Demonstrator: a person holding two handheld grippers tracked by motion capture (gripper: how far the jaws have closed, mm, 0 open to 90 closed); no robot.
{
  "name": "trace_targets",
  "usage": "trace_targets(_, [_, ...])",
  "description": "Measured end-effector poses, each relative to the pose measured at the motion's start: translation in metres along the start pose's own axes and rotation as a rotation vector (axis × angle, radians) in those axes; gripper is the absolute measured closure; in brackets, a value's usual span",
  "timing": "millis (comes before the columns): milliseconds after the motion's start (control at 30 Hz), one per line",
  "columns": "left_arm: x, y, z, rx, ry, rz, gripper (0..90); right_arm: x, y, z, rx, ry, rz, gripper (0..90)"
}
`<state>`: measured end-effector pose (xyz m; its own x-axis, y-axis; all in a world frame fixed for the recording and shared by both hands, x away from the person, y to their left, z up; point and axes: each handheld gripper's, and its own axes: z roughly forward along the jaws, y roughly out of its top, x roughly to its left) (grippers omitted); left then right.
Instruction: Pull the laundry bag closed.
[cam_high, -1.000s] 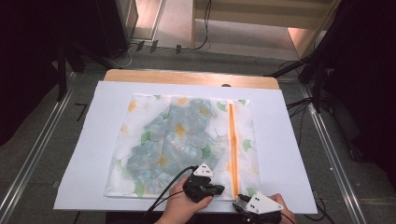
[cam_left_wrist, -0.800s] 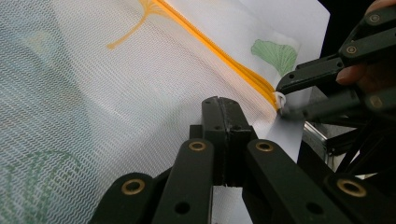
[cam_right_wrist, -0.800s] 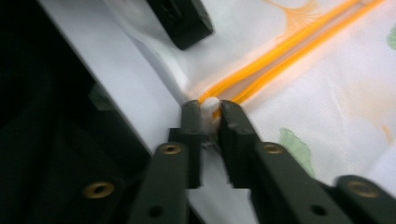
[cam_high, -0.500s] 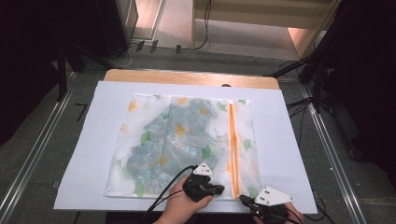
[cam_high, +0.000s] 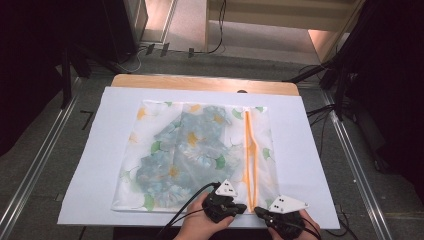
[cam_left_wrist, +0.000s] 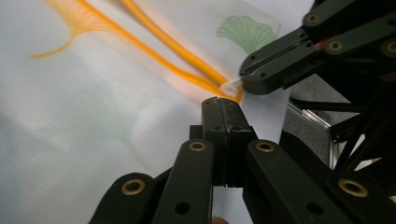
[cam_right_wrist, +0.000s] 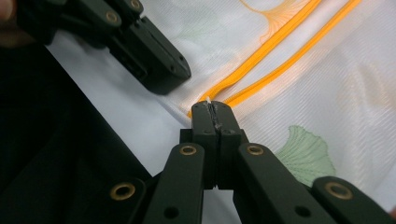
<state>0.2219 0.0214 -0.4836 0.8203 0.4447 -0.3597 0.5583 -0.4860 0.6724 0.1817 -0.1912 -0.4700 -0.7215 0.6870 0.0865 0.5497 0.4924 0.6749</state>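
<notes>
While one mesh bag (cam_high: 195, 155) lies flat, two claws pinch its orange zipper's (cam_high: 250, 150) near end: left claw (cam_high: 244, 207), right claw (cam_high: 258, 212)

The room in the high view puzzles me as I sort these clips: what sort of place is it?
Probably a lab or recording workspace, not a home: a white-covered table flanked by metal rails, cables across a grey floor, and a mesh zip bag laid out flat.

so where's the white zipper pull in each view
High view: too small to make out; it sits at the near end of the orange zipper, between the two tongs.
Left gripper view: zipper pull, right of centre, pinched by the right tongs.
Right gripper view: upper centre, in that view's own tongs.
Shared landmark: the orange zipper.
</notes>
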Motion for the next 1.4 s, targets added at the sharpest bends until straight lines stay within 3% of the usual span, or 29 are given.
trace_targets(100, [-0.002,0.001,0.003,-0.006,0.014,-0.018,90.0,-0.001,0.001,0.002,0.024,0.006,0.015,90.0])
trace_targets(267, [-0.005,0.001,0.004,0.01,0.039,0.028,90.0,-0.003,0.003,0.002,0.037,0.016,0.04,90.0])
trace_targets(400, [-0.004,0.001,0.004,0.012,0.027,0.025,90.0,-0.001,0.01,0.004,0.047,-0.011,0.029,90.0])
trace_targets(600, [-0.002,0.002,0.004,0.023,0.014,0.02,90.0,-0.006,0.021,0.006,0.037,0.001,0.073,90.0])
trace_targets(700, [-0.004,0.002,0.004,0.021,0.021,0.035,90.0,-0.011,0.023,0.006,0.041,-0.043,0.07,90.0])
trace_targets(767, [-0.004,0.002,0.004,0.02,0.023,0.036,90.0,-0.016,0.022,0.006,0.025,-0.022,0.08,90.0])
trace_targets(833, [-0.004,0.002,0.004,0.02,0.021,0.036,90.0,-0.016,0.021,0.007,0.025,-0.024,0.073,90.0])
trace_targets(867, [-0.003,0.002,0.004,0.025,0.017,0.03,90.0,-0.014,0.022,0.008,0.032,-0.045,0.036,90.0])
trace_targets(933, [-0.003,0.002,0.004,0.021,0.015,0.027,90.0,-0.015,0.025,0.009,0.03,-0.058,0.023,90.0])
trace_targets(1400, [-0.003,0.001,0.004,0.015,0.018,0.03,90.0,-0.038,0.041,0.016,-0.031,-0.05,0.027,90.0])
